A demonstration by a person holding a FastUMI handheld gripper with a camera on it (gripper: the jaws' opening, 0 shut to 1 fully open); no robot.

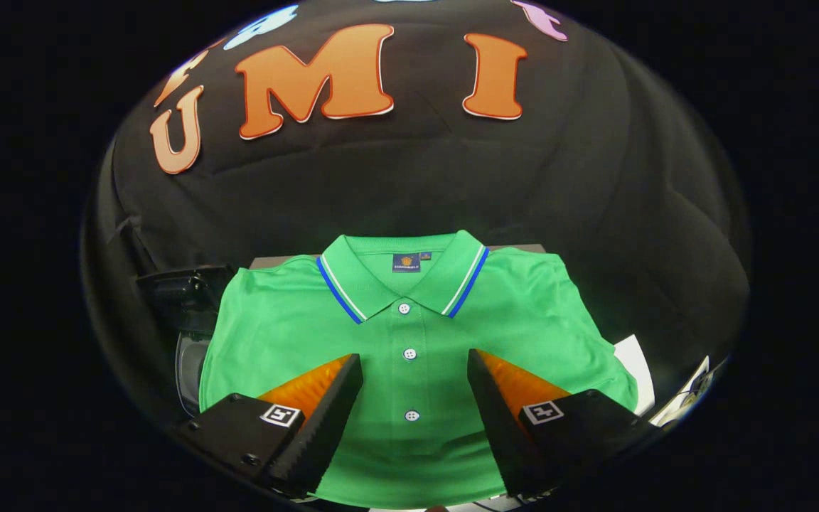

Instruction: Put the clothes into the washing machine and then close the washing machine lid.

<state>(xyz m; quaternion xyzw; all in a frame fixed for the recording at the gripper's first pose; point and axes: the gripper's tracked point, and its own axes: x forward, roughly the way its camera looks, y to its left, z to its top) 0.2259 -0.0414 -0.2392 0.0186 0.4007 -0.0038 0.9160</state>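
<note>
Tongs [415, 370] spread wide, holding nothing, hovering over a green polo shirt [409, 341] that lies flat, front up, on the table [633, 355]. Button placket runs straight between the two fingers; collar at 12 o'clock from them, blue and white trim, buttoned. Shirt neatly spread, sleeves folded in. A dark machine-like thing [189, 306] sits at about 9 to 10 o'clock of the shirt, off its left shoulder; likely the washer, can't tell if its lid is up.

Handling, as a guess: light, soft knit, limp, will sag and unfold once lifted, not fragile, not slippery. Best hold looks like a pinch of bunched fabric on the chest near the placket, or the thicker collar; buttons are hard spots to avoid. A one-layer pinch may slip.
</note>
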